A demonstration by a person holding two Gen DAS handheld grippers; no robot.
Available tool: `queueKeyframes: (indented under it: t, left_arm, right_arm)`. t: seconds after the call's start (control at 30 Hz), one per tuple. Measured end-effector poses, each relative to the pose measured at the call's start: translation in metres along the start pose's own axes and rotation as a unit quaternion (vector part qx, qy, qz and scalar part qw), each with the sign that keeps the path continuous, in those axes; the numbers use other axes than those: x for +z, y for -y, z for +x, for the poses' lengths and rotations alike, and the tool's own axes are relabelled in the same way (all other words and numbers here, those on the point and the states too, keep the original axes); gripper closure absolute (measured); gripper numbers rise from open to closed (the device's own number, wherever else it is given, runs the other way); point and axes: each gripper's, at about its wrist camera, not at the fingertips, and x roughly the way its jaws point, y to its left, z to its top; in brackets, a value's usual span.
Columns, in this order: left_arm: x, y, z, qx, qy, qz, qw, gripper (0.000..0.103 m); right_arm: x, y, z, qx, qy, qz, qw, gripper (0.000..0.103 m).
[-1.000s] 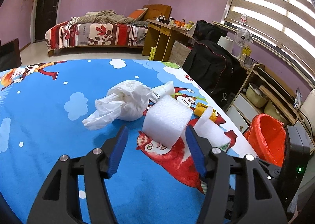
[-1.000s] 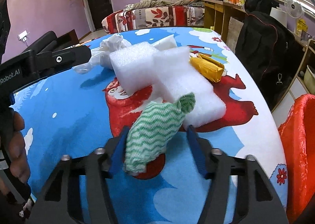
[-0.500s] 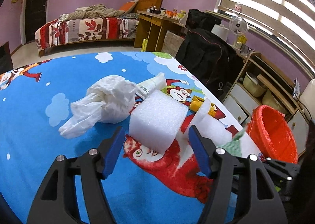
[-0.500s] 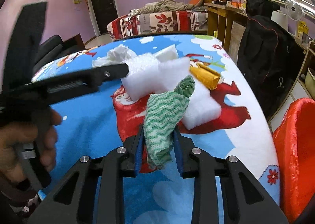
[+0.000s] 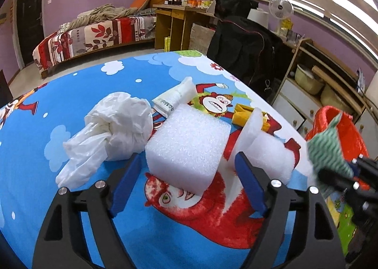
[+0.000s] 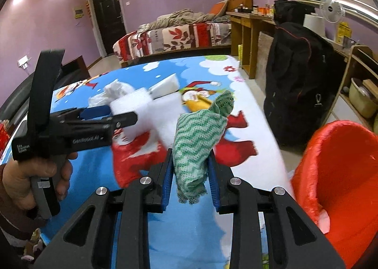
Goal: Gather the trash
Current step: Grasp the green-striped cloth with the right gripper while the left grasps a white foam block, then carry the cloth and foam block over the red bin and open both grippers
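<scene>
Right gripper (image 6: pixel 190 174) clamped on green-white cloth (image 6: pixel 198 141), cloth raised above table (image 6: pixel 212 228), red bin (image 6: pixel 342 174) just to its right. Left gripper (image 5: pixel 186 176) jaws opening, foam block (image 5: pixel 189 148) between blue pads, pads apparently not pressing it. Block rests on table beside second foam piece (image 5: pixel 267 148). White plastic bag (image 5: pixel 113 132) left of block, white tube (image 5: pixel 174 101) behind, yellow wrapper (image 5: pixel 243 115) behind right. Hand (image 6: pixel 26 174) holds left gripper's handle.
</scene>
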Motion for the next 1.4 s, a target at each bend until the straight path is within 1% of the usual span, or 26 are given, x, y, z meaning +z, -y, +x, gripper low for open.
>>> queueKeyframes:
  t: [0.2, 0.27, 0.57, 0.87, 1.03, 1.17, 1.3, 1.4]
  left_arm:
    - [0.001, 0.005, 0.006, 0.0, -0.007, 0.018, 0.9998, 0.026]
    - [0.001, 0.009, 0.006, -0.003, -0.008, 0.023, 0.9997, 0.04]
    - [-0.004, 0.017, 0.0, -0.007, -0.01, 0.027, 0.9996, 0.041]
    - [-0.01, 0.032, -0.018, -0.014, 0.003, 0.027, 0.9995, 0.041]
    - [-0.009, 0.042, -0.029, -0.016, 0.015, 0.033, 0.9992, 0.041]
    - [-0.007, 0.047, -0.035, -0.006, 0.019, 0.038, 0.9991, 0.041]
    - [-0.01, 0.045, -0.039, 0.002, 0.019, 0.032, 0.9993, 0.041]
    - [-0.01, 0.046, -0.048, 0.004, 0.025, 0.031, 0.9992, 0.041]
  right_arm:
    - [0.004, 0.022, -0.001, -0.016, 0.004, 0.014, 1.0, 0.075]
    - [0.003, 0.027, -0.002, -0.021, 0.005, 0.019, 1.0, 0.075]
    - [0.002, 0.039, -0.007, -0.03, 0.012, 0.029, 0.999, 0.075]
    - [-0.002, 0.045, -0.018, -0.033, 0.02, 0.035, 0.999, 0.075]
    - [-0.006, 0.05, -0.027, -0.036, 0.027, 0.04, 0.998, 0.075]
    - [-0.01, 0.054, -0.036, -0.04, 0.033, 0.046, 0.998, 0.075]
    - [-0.014, 0.062, -0.044, -0.045, 0.039, 0.053, 0.997, 0.075]
    - [-0.016, 0.07, -0.05, -0.051, 0.044, 0.061, 0.996, 0.075]
